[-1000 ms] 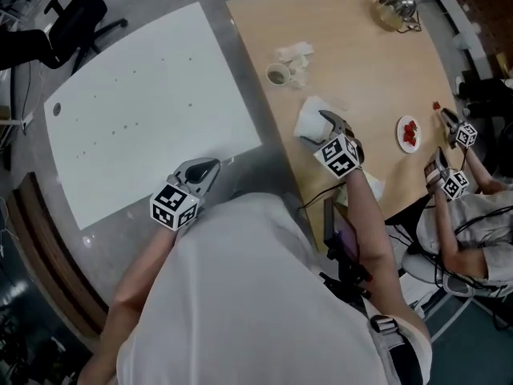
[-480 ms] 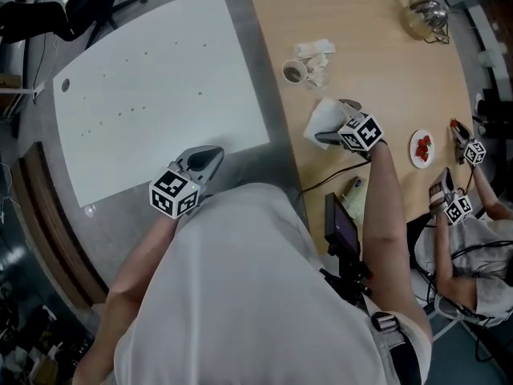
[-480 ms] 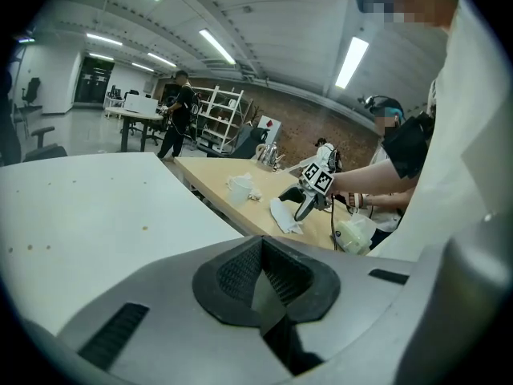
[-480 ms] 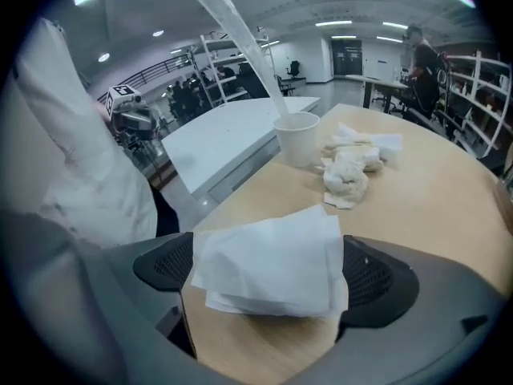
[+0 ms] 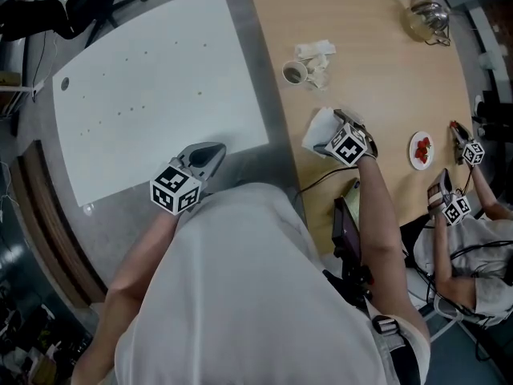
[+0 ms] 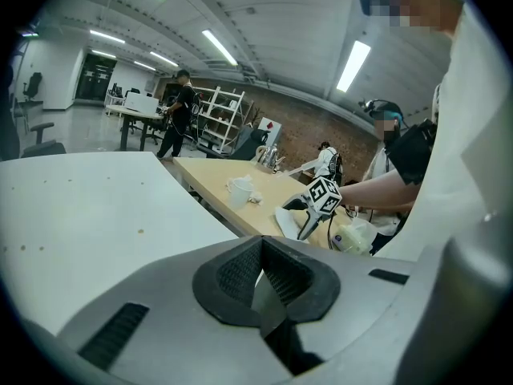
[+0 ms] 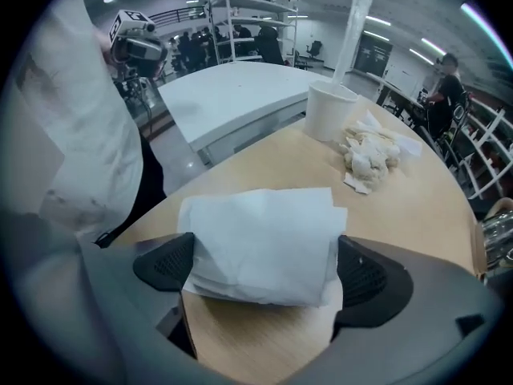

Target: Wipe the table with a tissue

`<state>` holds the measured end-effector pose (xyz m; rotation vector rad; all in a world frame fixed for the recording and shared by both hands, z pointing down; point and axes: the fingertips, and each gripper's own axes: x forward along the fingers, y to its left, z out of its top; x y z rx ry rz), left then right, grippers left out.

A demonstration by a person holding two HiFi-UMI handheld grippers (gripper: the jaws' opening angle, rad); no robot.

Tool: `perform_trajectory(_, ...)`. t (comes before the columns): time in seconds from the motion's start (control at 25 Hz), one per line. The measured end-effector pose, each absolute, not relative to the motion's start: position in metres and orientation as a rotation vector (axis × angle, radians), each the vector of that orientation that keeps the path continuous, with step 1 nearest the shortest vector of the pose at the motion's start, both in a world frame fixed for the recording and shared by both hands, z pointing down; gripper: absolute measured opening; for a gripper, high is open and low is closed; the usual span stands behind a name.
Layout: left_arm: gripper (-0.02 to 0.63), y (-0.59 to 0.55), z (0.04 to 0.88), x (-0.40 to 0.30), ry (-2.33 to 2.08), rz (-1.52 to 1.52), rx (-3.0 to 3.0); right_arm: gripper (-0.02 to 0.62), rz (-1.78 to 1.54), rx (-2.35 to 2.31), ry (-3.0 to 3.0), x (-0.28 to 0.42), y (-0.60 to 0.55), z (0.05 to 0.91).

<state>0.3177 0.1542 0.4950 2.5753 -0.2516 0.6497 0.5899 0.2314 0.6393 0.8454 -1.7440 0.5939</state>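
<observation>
From above, my right gripper (image 7: 264, 251) and its marker cube cover one side of the tissue (image 7: 256, 223), so only a white corner shows there. In the right gripper view the tissue's two side edges run up to the dark pads, and I cannot tell whether they touch. My right jaws have just been opening and stand wide, with the folded tissue between them. It lies flat on the wooden table (image 7: 417, 207), near the table's edge. Its long axis runs across from one jaw to the other, and its far edge faces the cup (image 7: 329, 111) and a crumpled wad (image 7: 373, 155). My left gripper (image 6: 260, 279) has its jaws closed together, with nothing in them.
</observation>
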Motion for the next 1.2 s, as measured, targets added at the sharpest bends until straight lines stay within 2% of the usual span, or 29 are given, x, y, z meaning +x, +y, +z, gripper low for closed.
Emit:
perform_trajectory(0.44,0.008,0.155,0.497,0.317,-0.244,0.656,2.580,0.521,0.517,0.909,-1.731,0.586,0.233,0.630)
perform_trajectory(0.48,0.008,0.155,0.497,0.318,-0.241,0.656,2.581,0.502,0.509,0.914,-1.729,0.585,0.233,0.630)
perform_trajectory(0.56,0.008,0.155,0.496,0.318,-0.237,0.656,2.584,0.402,0.491,0.933,-1.723,0.583,0.231,0.629)
perform_trajectory(0.6,0.008,0.154,0.496,0.318,-0.236,0.655,2.584,0.374,0.484,0.945,-1.721,0.583,0.230,0.629)
perform_trajectory(0.76,0.008,0.154,0.497,0.316,-0.238,0.657,2.584,0.348,0.471,0.969,-1.724,0.583,0.226,0.628)
perform_trajectory(0.8,0.008,0.154,0.497,0.315,-0.239,0.658,2.583,0.290,0.454,0.978,-1.717,0.584,0.224,0.628)
perform_trajectory(0.84,0.008,0.155,0.497,0.315,-0.239,0.659,2.583,0.134,0.430,0.990,-1.708,0.586,0.221,0.627)
perform_trajectory(0.88,0.008,0.155,0.496,0.316,-0.237,0.660,2.584,0.058,0.408,1.000,-1.699,0.587,0.219,0.626)
perform_trajectory(1.04,0.008,0.157,0.495,0.316,-0.235,0.663,2.588,0.061,0.386,0.990,-1.692,0.584,0.219,0.625)
perform_trajectory(1.16,0.008,0.155,0.495,0.315,-0.251,0.661,2.588,0.193,0.400,0.971,-1.684,0.584,0.228,0.620)
perform_trajectory(1.2,0.008,0.155,0.496,0.316,-0.254,0.660,2.588,0.204,0.394,0.986,-1.675,0.586,0.230,0.615)
